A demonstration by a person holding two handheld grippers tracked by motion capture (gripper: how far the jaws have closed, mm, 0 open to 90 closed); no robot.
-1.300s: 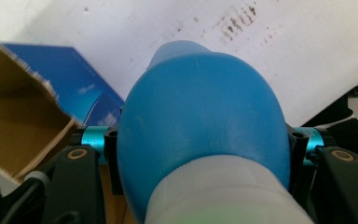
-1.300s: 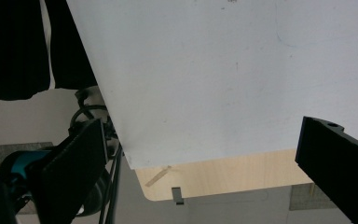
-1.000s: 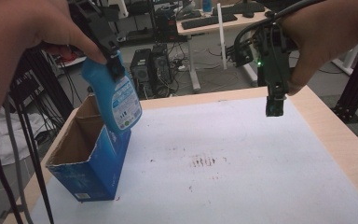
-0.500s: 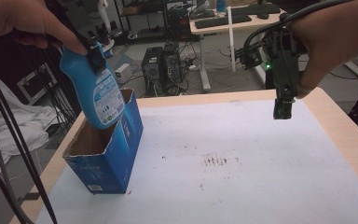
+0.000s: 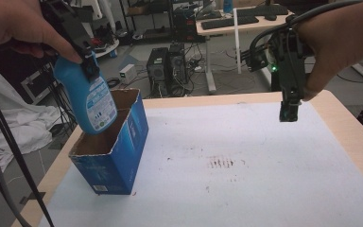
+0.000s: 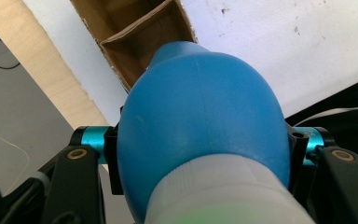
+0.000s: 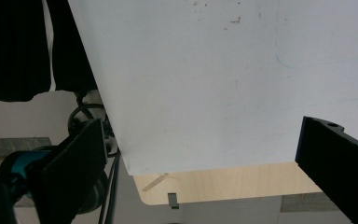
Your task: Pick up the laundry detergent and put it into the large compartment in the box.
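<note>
My left gripper (image 5: 89,64) is shut on the neck of a blue bottle (image 5: 87,101) with a white label. The bottle hangs tilted, base down, at the open top of a blue cardboard box (image 5: 118,165) on the table's left side. In the left gripper view the bottle (image 6: 200,116) bulges between the jaws, and the box's brown inside (image 6: 135,42) lies beyond it. My right gripper (image 5: 289,111) hangs over the table's far right, pointing down. In the right gripper view its jaws (image 7: 200,154) stand wide apart with nothing between them.
A white sheet (image 5: 246,189) covers the wooden table, with a dark smudge (image 5: 222,162) near its middle. The wooden edge (image 5: 354,137) runs along the right. Desks, computer towers (image 5: 168,66) and cables stand on the floor beyond the far edge.
The left gripper has carried the bottle across over the box's opening, and its base now sits lower against the box. The right gripper has hardly moved.
</note>
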